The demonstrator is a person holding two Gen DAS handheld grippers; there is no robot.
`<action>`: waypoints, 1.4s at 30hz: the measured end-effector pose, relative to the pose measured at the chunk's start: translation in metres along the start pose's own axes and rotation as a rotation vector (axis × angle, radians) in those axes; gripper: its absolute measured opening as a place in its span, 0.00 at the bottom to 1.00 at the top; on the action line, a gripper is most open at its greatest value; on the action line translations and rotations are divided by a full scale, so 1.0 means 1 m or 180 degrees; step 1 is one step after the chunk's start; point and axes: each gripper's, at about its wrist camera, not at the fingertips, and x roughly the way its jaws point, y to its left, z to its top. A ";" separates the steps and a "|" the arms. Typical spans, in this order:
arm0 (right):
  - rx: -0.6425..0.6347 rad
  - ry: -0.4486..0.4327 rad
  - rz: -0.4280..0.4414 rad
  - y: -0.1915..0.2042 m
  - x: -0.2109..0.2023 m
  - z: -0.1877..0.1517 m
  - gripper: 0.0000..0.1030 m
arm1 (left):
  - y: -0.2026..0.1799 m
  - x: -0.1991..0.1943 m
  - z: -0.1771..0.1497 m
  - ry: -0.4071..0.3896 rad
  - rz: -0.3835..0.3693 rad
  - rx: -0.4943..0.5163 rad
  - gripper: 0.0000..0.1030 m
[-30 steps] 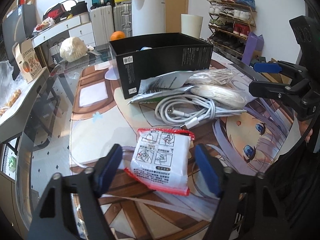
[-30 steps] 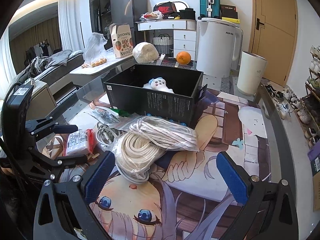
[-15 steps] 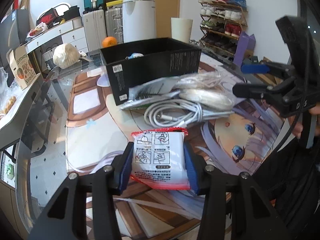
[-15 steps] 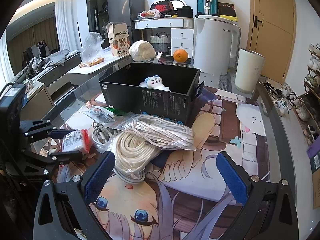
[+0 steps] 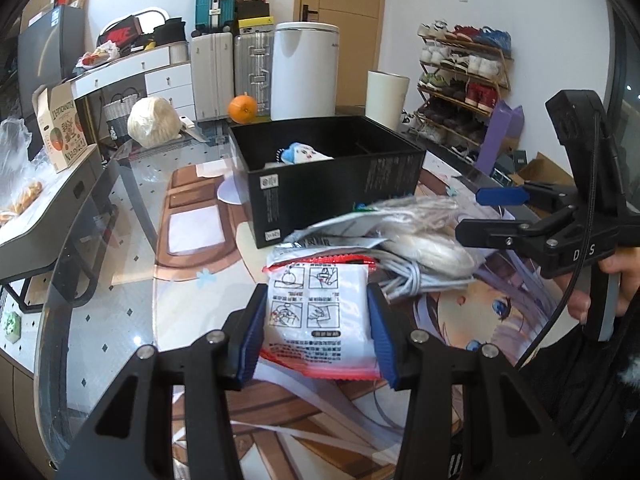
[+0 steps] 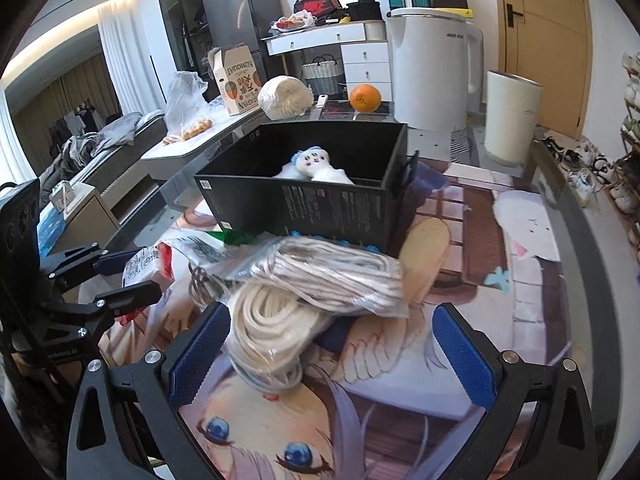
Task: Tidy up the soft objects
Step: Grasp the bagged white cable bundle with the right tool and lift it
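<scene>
Two grippers in view, one loaded. Left gripper [image 5: 318,326]: blue pads pressed against both long sides of the white packet [image 5: 318,312] with red-edged seal, i.e. clenched on it. Packet's long axis runs straight out along the fingers, printed face up, far end projecting past the fingertips; it appears raised off the printed mat [image 5: 192,256], though contact at the near end cannot be confirmed.

Right gripper [image 6: 328,350]: jaws spread wide, holding nothing. It sits over the bagged coils of pale rope [image 6: 320,280], which lie just ahead of and between its fingers, left pad close to the coil.

Key relation: the black box [image 5: 336,188] lies directly ahead of the left gripper and slightly to its right, beyond a loose pile — white cable [image 5: 416,276], foil pouch [image 5: 320,236], rope bags — that sits between packet and box. The box's near wall faces the tool; its open top already holds a small plush toy [image 5: 306,154] toward the far left corner.

Judgement: the left gripper is the one to deliver. The move calls for carrying the packet forward, high enough to pass over the pile and the near wall, then letting go in the free space to the right of the plush. Risk: the packet's overhanging end clipping the wall.
</scene>
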 end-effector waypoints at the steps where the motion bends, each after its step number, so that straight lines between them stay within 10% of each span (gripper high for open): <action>1: 0.0006 0.0006 0.0000 0.000 0.002 0.002 1.00 | 0.001 0.000 0.001 -0.0009 0.0007 -0.0020 0.45; 42: 0.0236 0.0427 -0.0012 -0.005 0.061 0.017 0.93 | 0.021 -0.011 0.008 -0.0148 -0.0131 -0.0299 0.45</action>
